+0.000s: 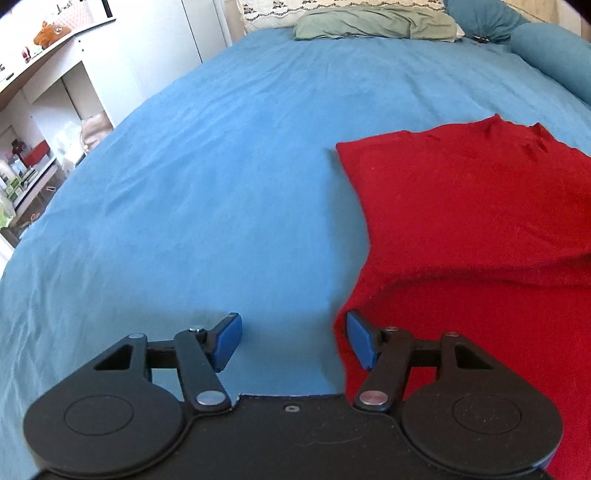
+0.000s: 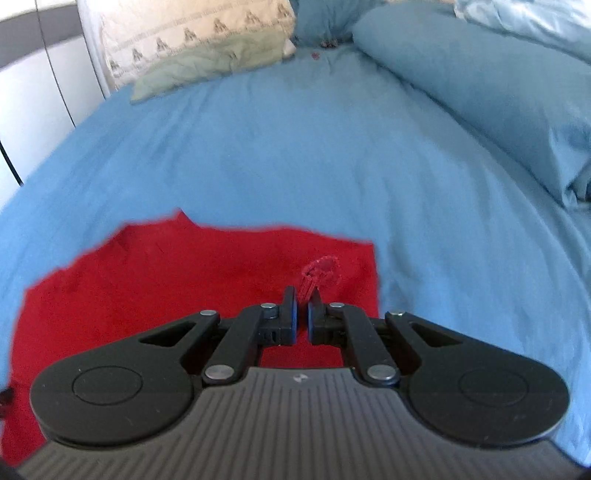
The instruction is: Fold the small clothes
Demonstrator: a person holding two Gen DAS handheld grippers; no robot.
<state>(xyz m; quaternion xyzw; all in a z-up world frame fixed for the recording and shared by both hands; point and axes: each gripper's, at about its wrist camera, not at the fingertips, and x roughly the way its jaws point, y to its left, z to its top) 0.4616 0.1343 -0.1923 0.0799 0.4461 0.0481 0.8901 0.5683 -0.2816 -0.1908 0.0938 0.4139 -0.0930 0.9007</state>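
A red garment (image 1: 472, 206) lies spread on the blue bedsheet (image 1: 207, 177), at the right in the left wrist view. My left gripper (image 1: 293, 339) is open and empty, low over the sheet at the garment's left edge, its right pad (image 1: 360, 338) over the red cloth. In the right wrist view the garment (image 2: 155, 273) lies lower left. My right gripper (image 2: 302, 314) is shut on a small bunched pinch of the red cloth (image 2: 319, 271) near the garment's right edge.
Pillows lie at the head of the bed: a green one (image 1: 376, 22), a patterned white one (image 2: 192, 33) and blue ones (image 2: 461, 85). White shelves with small items (image 1: 40, 122) stand left of the bed.
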